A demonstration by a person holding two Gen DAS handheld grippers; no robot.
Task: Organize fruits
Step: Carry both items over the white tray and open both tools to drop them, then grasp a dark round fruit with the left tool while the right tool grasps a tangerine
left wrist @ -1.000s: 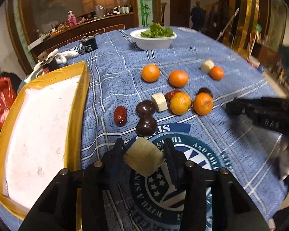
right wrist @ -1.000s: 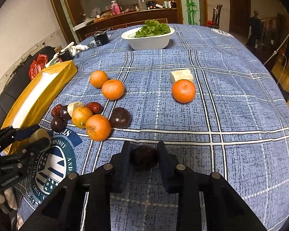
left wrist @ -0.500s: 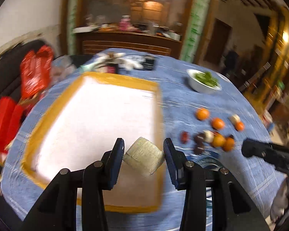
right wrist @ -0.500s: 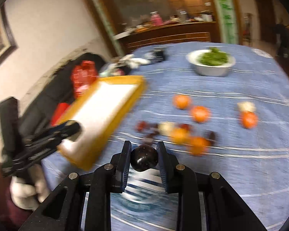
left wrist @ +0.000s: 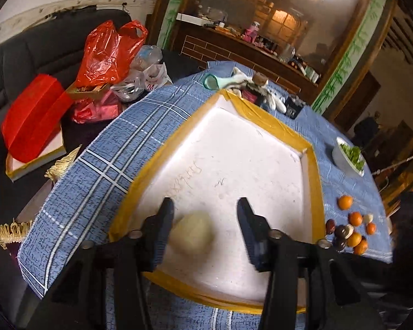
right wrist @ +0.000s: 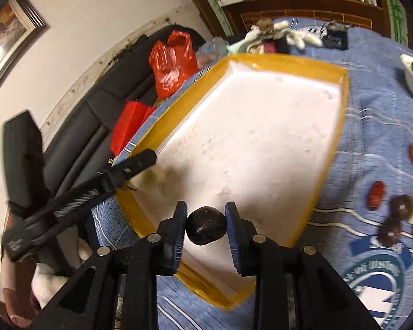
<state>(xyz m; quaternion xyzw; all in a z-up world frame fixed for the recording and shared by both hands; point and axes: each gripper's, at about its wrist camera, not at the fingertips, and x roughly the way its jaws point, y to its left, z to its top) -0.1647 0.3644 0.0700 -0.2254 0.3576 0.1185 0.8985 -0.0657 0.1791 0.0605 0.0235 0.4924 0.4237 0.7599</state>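
Note:
A white tray with a yellow rim [left wrist: 314,170] lies on the blue checked tablecloth; it also shows in the right wrist view [right wrist: 341,101]. My left gripper [left wrist: 205,220] is open over the tray's near end. A pale fruit chunk [left wrist: 192,235], blurred, sits between its fingers, free of them. My right gripper [right wrist: 205,224] is shut on a dark round fruit [right wrist: 205,225] above the tray's near corner. The left gripper shows in the right wrist view [right wrist: 135,165] at the tray's left rim. Oranges and dark fruits [left wrist: 349,231] lie on the cloth to the right of the tray.
A white bowl of greens [left wrist: 348,156] stands far right. Clutter and a black box [left wrist: 293,104] sit beyond the tray. Red bags [left wrist: 107,52] and a black sofa [left wrist: 27,55] lie off the table's left edge. The cloth's printed emblem [right wrist: 377,277] is near right.
The left gripper has opened and let go of the pale chunk over the tray. Both grippers have moved left from the fruit pile to the tray; the right still holds the dark fruit.

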